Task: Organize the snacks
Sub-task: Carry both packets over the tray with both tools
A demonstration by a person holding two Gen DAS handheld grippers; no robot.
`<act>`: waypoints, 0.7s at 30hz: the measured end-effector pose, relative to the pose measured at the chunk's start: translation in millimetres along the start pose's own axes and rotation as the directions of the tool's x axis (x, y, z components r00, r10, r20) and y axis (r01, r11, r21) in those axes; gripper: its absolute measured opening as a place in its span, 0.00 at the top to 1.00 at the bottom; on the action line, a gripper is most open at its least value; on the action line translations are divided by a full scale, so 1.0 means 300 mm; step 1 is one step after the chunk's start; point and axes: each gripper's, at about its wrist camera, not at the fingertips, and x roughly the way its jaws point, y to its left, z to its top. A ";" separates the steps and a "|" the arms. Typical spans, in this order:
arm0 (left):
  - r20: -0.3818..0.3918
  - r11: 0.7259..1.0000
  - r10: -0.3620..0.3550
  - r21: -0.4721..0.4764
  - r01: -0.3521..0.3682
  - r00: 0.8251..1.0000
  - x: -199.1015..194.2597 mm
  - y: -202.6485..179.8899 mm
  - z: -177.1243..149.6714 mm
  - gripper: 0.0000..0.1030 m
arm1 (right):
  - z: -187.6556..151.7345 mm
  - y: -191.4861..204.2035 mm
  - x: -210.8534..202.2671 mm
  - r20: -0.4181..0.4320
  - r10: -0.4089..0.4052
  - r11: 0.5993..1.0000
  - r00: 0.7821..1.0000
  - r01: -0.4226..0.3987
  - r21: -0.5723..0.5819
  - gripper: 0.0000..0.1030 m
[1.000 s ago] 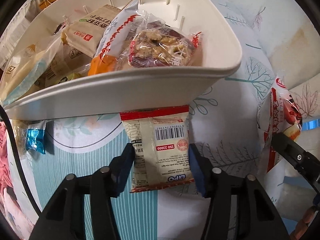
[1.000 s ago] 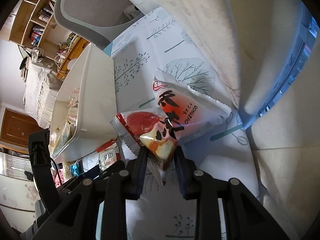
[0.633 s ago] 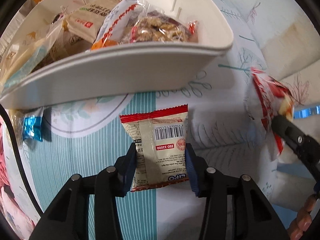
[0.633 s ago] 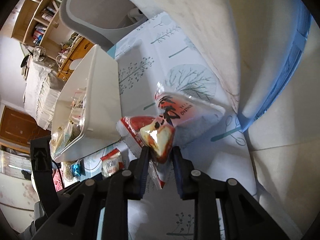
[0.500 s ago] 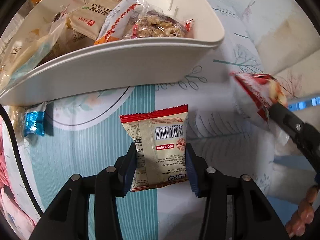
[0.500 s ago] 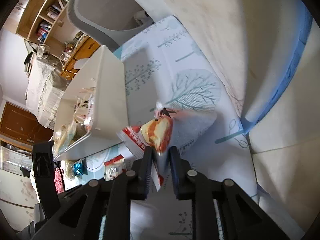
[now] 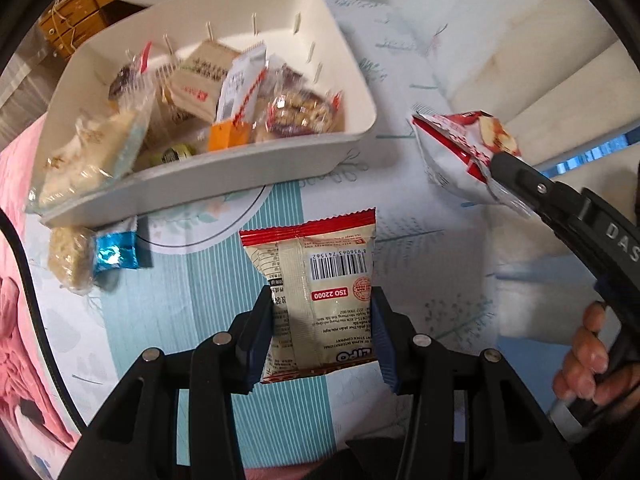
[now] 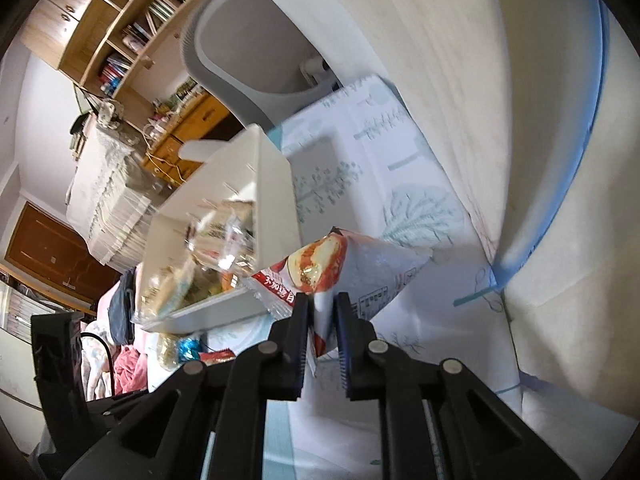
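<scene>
A cream biscuit packet (image 7: 316, 296) is clamped between the fingers of the left gripper (image 7: 322, 320). A red-and-white snack bag (image 8: 352, 280) is pinched by the right gripper (image 8: 322, 312). Beyond both fingertips a white bin (image 7: 224, 176) of snacks is seen.

My left gripper (image 7: 322, 332) was black plastic with silver screws and ribbed blue pads (image 7: 260, 332). My right gripper (image 8: 322, 312) matched it; white letters "DAS" marked its arm at three o'clock in the left view.
</scene>
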 end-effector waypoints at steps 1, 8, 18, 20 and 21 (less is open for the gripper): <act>0.005 1.000 -0.005 0.007 0.005 1.000 -0.030 0.013 0.005 0.57 | 0.005 0.011 -0.011 0.012 0.005 1.000 1.000 -0.005 -0.004 0.88; 0.035 0.999 -0.049 0.024 0.048 0.998 -0.213 0.110 0.026 0.57 | 0.062 0.105 -0.086 0.100 0.042 0.999 0.994 -0.039 -0.034 0.88; 0.130 0.999 -0.032 0.024 0.029 0.991 -0.376 0.251 0.160 0.57 | 0.155 0.287 -0.107 0.197 0.080 0.987 0.977 -0.049 -0.155 0.88; 0.151 1.000 -0.023 0.012 0.022 0.988 -0.393 0.284 0.185 0.57 | 0.171 0.321 -0.100 0.210 0.087 0.983 0.974 -0.049 -0.178 0.87; 0.158 1.000 -0.020 0.006 0.020 0.987 -0.395 0.298 0.196 0.57 | 0.182 0.345 -0.091 0.217 0.090 0.980 0.972 -0.048 -0.192 0.87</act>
